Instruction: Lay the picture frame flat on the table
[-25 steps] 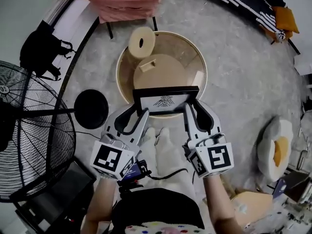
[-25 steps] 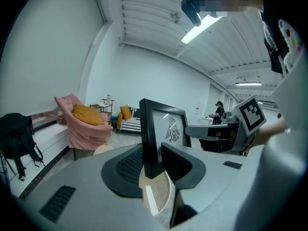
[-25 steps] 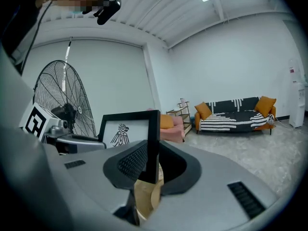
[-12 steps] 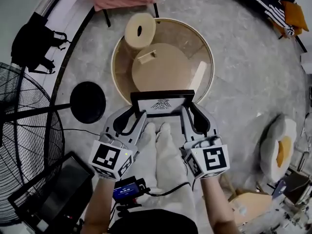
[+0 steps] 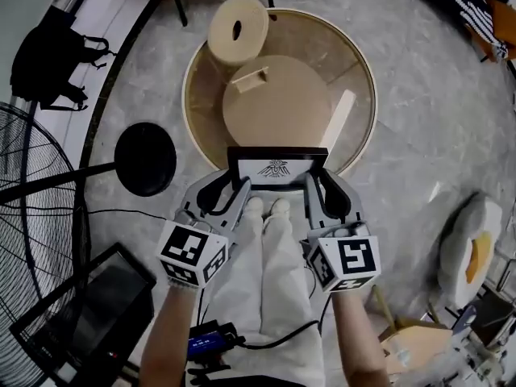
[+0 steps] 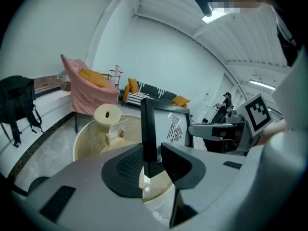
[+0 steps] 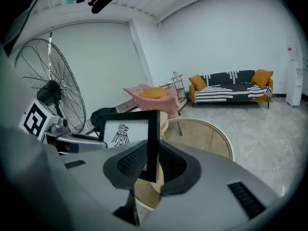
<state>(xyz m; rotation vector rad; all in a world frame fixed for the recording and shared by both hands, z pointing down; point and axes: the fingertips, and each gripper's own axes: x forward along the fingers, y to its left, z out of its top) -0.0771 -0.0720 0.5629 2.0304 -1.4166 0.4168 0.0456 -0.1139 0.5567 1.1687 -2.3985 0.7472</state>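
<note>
head view / frame: black-bordered picture frame with a white print of a bird figure [image 5: 278, 168] stood on edge, not flat, at the near rim of the round glass-topped table [image 5: 364, 71]
head view / left gripper: left gripper [image 5: 239, 189] was clamped on the frame's left side
head view / right gripper: right gripper [image 5: 312, 187] was clamped on the frame's right side
head view / table: cream cylindrical roll with a hole [image 5: 238, 29] sat at the far rim; round tan disc [image 5: 276, 101] lay in the middle
head view / floor: black standing fan [image 5: 36, 216] was at left

left gripper view / jaws: left gripper [image 6: 153, 161] had its pads pressed on the frame's [image 6: 149, 129] left bar, which stood upright between them
left gripper view / background: pink draped chair [image 6: 89, 88] was behind the roll [image 6: 107, 114]

right gripper view / jaws: right gripper [image 7: 150, 163] had its pads closed on the frame's [image 7: 153, 138] right bar, print facing left
right gripper view / background: fan [image 7: 48, 88] was at left, striped sofa with orange cushions [image 7: 231, 93] far right
</note>
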